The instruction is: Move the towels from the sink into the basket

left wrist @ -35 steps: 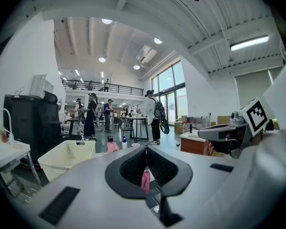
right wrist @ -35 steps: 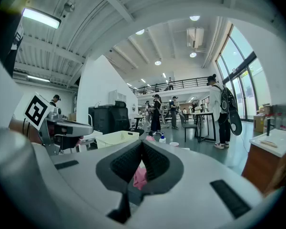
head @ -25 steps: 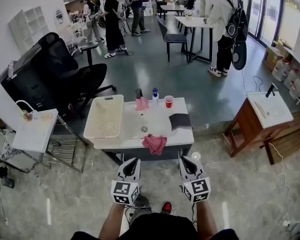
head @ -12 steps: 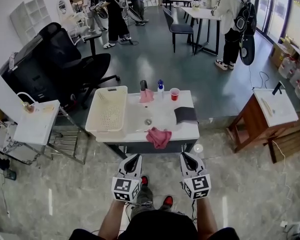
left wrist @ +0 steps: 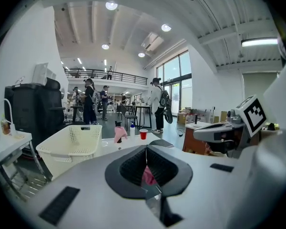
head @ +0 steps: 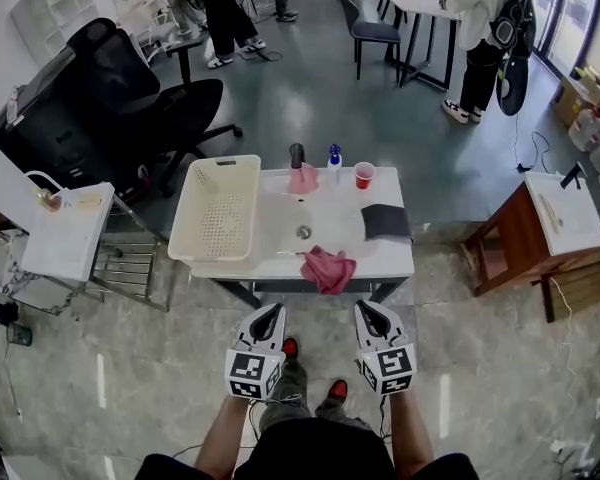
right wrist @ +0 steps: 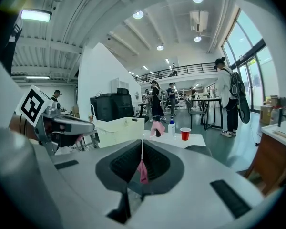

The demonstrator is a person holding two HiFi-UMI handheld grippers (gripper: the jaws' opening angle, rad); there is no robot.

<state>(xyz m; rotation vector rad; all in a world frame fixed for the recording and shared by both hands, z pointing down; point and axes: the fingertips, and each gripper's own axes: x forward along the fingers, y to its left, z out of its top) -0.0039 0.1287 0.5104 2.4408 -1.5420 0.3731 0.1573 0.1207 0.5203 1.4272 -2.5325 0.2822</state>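
towel (head: 329,268) bunched, one end drooping over front edge of sink (head: 270,240); left gripper (head: 272,313), right gripper (head: 366,310) both clenched empty.

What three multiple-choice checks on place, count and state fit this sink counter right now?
1. The basket stands: A on the counter's left end; B on the floor; C on a chair.
2. Pink towels in view: A one; B two; C four.
3. The left gripper and right gripper are: A shut, empty; B wide open; C holding a cup.
A: the head view shows it there. B: front towel hangs off the edge, second towel drapes the faucet. A: fingers meet, nothing between.
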